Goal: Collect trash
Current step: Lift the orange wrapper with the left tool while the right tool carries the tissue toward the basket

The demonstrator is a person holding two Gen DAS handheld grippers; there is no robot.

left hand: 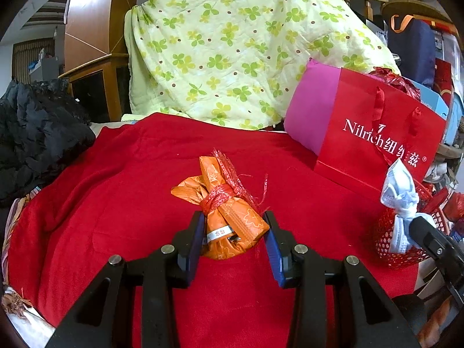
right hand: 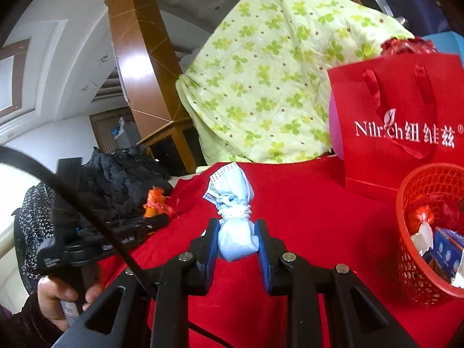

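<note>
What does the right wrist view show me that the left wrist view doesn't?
Right wrist only: the inside of the red basket, holding scraps and a small blue box, and the hand on the left gripper's handle. Left wrist only: the left gripper shut on the orange bundle. Both: the right gripper gripping the blue mask bundle and the red gift bag.

Two wrist fisheyes, both looking fwd along their own jaws, low over the red cloth (left hand: 121, 203).

Left cam: close, tilted down at the cloth, red paper bag (left hand: 374, 136) on its right, right gripper (left hand: 417, 223) seen at the right edge. Right cam: close too but flatter, more ceiling shown; red mesh basket (right hand: 429, 264) near right, left gripper (right hand: 162, 220) w/ the person's hand (right hand: 62, 298) at left. Shared: cloth, bag, green clover quilt (left hand: 232, 46) behind, wooden pillar (right hand: 139, 58).
</note>
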